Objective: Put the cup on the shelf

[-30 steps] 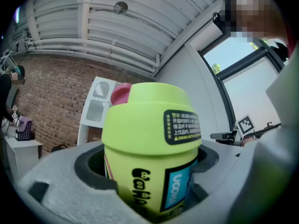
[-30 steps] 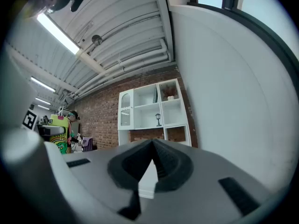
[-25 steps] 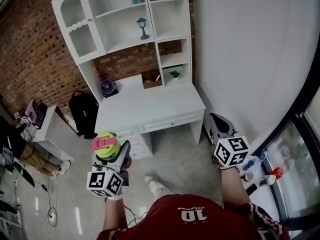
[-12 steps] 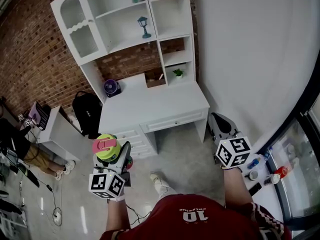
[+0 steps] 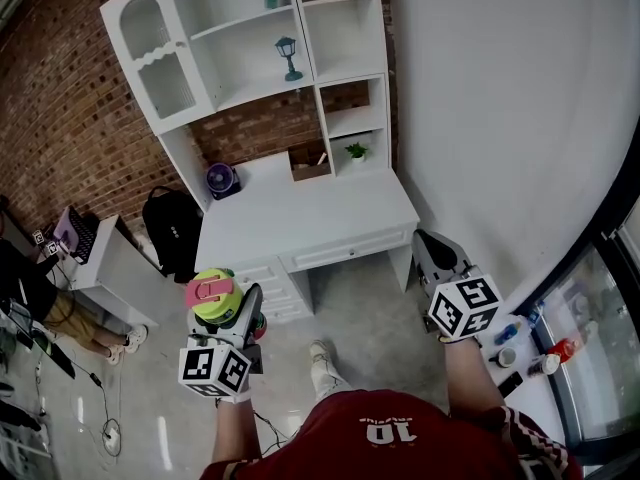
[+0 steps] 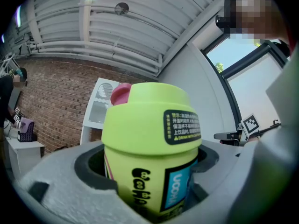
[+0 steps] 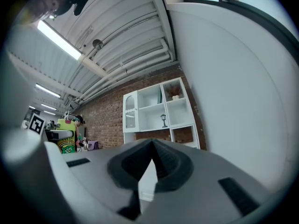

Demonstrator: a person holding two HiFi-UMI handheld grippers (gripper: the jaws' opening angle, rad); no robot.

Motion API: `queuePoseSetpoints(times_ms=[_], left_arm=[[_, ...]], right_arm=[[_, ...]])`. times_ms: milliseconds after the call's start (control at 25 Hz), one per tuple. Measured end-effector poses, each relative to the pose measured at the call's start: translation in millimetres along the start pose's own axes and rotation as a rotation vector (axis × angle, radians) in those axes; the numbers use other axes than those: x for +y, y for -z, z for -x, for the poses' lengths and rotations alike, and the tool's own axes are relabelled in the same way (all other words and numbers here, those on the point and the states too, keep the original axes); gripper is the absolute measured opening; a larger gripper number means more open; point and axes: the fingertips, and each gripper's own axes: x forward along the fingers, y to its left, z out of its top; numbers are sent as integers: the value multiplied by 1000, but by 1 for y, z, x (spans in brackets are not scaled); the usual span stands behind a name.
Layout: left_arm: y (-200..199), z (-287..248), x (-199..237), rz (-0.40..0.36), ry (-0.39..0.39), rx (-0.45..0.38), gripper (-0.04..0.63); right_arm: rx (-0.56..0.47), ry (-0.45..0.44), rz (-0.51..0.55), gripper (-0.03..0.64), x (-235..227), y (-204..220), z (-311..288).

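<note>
A lime-green cup (image 5: 212,299) with a pink lid stands upright in my left gripper (image 5: 228,313), which is shut on it, low at the left of the head view. In the left gripper view the cup (image 6: 150,143) fills the middle, clamped between the grey jaws of that gripper (image 6: 149,192). The white shelf unit (image 5: 262,50) rises over a white desk (image 5: 300,213), well ahead of both grippers. My right gripper (image 5: 426,245) is shut with nothing in it, beside the desk's right end. In the right gripper view the gripper (image 7: 145,171) points at the shelf unit (image 7: 161,111).
A purple fan (image 5: 220,179), a small plant (image 5: 351,150) and a blue lantern (image 5: 289,56) sit on the desk and shelves. A black backpack (image 5: 168,224) leans at the desk's left. A small white table (image 5: 98,260) stands at the left; bottles (image 5: 545,353) lie at the right.
The right gripper has shifted slightly forward and left toward the desk's right end. The left gripper keeps the cup in about the same place.
</note>
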Motion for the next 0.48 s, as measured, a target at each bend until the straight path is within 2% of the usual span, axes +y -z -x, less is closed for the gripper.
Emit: queuePoseSetpoints(times_ms=[240,480], left_arm=[[4,-25,8,-1,9,-12,439],[15,-66,40,23,-2,-14,439]], right_arm=[[-22,-16,-14,6,-5,-5,-28],[-30,-41,-31,6,-11,-5,-84]])
